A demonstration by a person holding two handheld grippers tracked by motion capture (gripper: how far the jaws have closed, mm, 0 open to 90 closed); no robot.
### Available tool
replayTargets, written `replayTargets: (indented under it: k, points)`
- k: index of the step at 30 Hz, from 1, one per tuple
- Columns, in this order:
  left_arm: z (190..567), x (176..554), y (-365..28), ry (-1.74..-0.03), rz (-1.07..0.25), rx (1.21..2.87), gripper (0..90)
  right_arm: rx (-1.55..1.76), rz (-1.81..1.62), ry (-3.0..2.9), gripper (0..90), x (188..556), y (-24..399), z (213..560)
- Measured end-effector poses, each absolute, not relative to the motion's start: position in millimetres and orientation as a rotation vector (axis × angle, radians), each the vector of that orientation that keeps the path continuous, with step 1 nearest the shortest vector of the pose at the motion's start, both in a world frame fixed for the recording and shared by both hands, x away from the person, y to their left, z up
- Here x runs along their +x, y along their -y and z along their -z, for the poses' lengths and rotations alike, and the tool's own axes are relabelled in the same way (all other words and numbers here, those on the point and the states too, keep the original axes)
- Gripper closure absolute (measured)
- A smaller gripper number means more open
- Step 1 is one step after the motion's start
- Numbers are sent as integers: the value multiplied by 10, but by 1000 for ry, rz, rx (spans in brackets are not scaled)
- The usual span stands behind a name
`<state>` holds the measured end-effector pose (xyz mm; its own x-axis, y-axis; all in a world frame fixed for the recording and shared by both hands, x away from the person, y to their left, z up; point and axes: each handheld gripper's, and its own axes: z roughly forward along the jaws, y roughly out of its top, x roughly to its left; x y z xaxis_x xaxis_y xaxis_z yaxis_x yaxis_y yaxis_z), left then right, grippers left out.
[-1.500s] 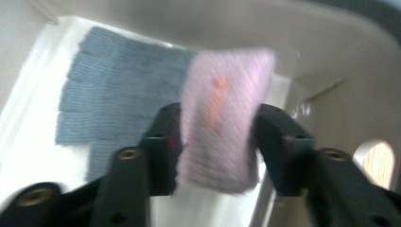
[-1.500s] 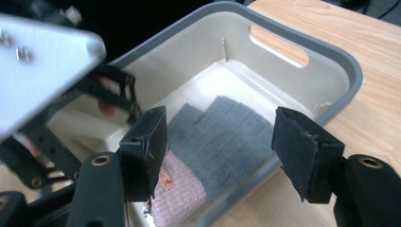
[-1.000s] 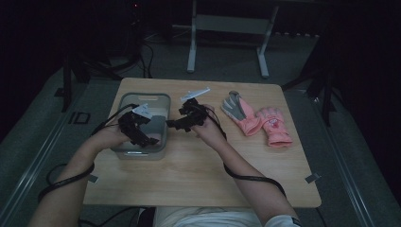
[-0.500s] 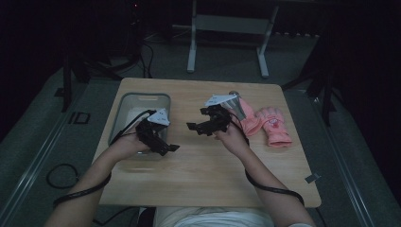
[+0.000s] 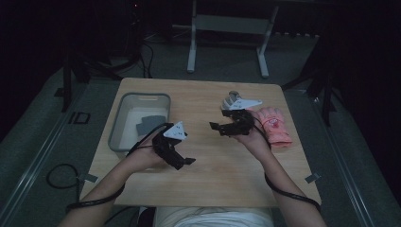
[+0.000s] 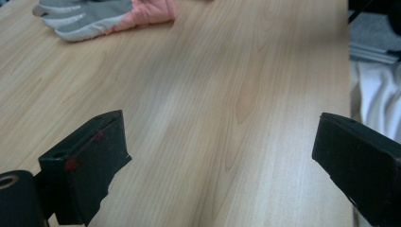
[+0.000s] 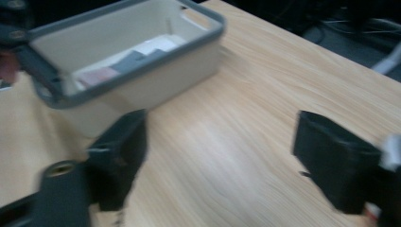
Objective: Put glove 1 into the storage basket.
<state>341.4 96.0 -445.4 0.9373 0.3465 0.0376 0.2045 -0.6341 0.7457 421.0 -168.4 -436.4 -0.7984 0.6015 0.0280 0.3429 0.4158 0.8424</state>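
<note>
Starting at your left, the grey bin (image 5: 124,126) sits on the left part of the bench (image 5: 213,179) with a dark folded piece (image 5: 150,124) already lying inside it; in the right claw view that bin (image 7: 142,61) shows a pale and a grey piece on its floor.

Your left claw (image 5: 182,161) hangs over bare wood near the middle of the bench, jaws spread wide with nothing between them, as its own view (image 6: 217,156) confirms. It points toward the right side, and the gloves lie well apart from it in that direction.

Your right claw (image 5: 218,127) is also spread and empty, its jaws having just been closing a little with only bare bench between them (image 7: 217,156). It faces back toward the bin, away from the gloves.

The pink gloves (image 5: 274,125) lie on the right part of the bench, just beside your right hand (image 5: 255,139), so the right hand is much the nearer one. Their long axis runs roughly from the far edge toward you, slightly slanted. In the left claw view the grey palm of a glove (image 6: 90,16) faces up with the fingers pointing to that view's left. I judge you'd have to turn the right claw round to reach them.

No brand, label or writing can be read on the gloves or the bin.
</note>
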Motion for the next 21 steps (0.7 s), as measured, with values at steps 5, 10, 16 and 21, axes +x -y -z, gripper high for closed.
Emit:
replayTargets:
  k: [5,10,16,21]
  points:
    - [4622,3292,-820,-379,-219,2266,33,903,-1289,-2353,393,4288,1961,4432]
    - [4799,3169,-691,-350,-208,2274,32,917,-1259,-2308,473,4367,2184,4478]
    - [5048,3050,-605,-359,-212,2290,32,965,-1199,-2273,567,4530,2463,4533]
    - [5193,2955,-613,-411,-263,2251,32,987,-1161,-2271,590,4700,2609,4611]
